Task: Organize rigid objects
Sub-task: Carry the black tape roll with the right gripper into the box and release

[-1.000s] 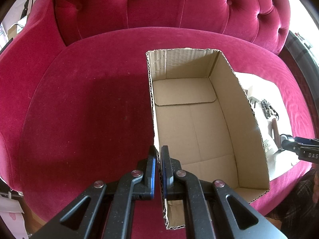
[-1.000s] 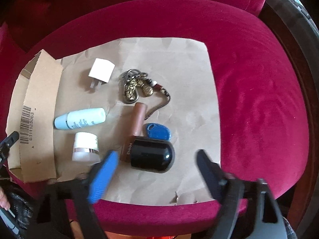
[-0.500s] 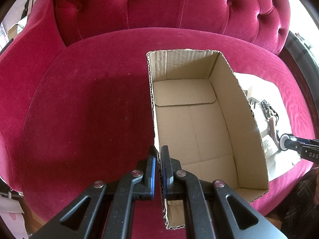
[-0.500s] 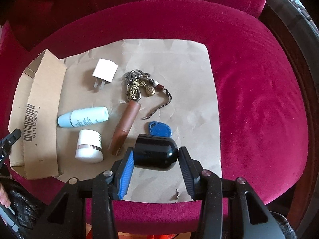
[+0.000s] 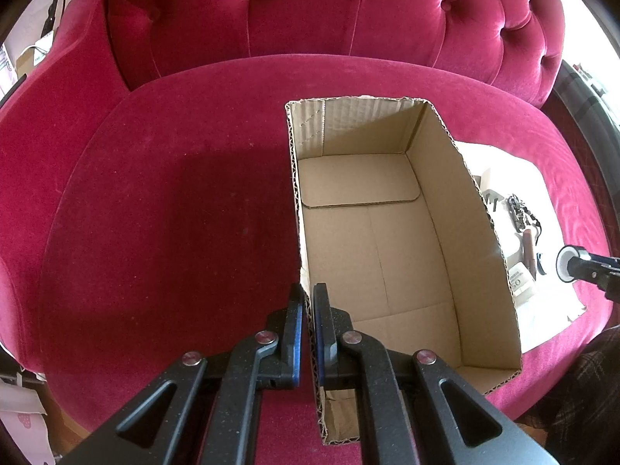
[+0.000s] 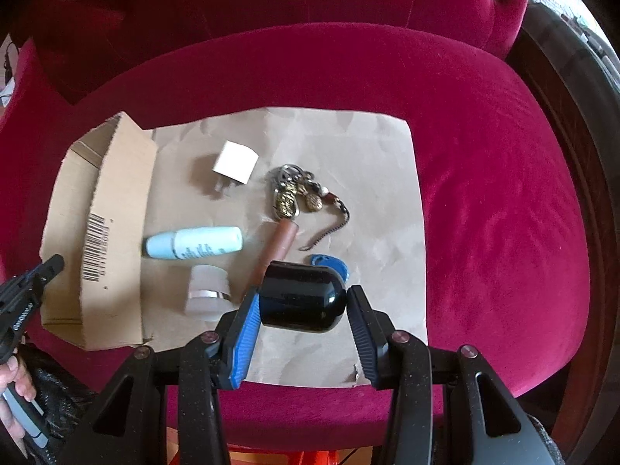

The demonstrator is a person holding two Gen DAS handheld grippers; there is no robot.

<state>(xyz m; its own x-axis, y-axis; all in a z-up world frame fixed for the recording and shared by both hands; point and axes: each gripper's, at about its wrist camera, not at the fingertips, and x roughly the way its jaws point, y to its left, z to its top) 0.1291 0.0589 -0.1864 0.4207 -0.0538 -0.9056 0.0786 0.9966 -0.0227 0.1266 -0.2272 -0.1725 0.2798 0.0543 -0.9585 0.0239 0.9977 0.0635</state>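
While the cardboard box (image 5: 379, 255) sits empty, sorting has barely begun.

Left wrist view: left gripper (image 5: 307, 310) pinches the box's near wall, steadying it on the red sofa (image 5: 174, 213). Right wrist view: right gripper (image 6: 300, 302) clamps the black capsule (image 6: 302, 296) above the brown paper (image 6: 368, 178); charger (image 6: 235, 162), keyring (image 6: 290, 193), blue tube (image 6: 193, 243), white jar (image 6: 208, 288), brown stick (image 6: 277, 246) and blue fob (image 6: 329, 265) remain unpacked.

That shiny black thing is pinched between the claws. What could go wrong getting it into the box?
1. The black capsule is glossy and rounded, and the right gripper holds it by its ends, so it might slip out on the way.
2. The left gripper clamps only one thin wall of the cardboard box; a bump could tip it on the soft red sofa cushion.
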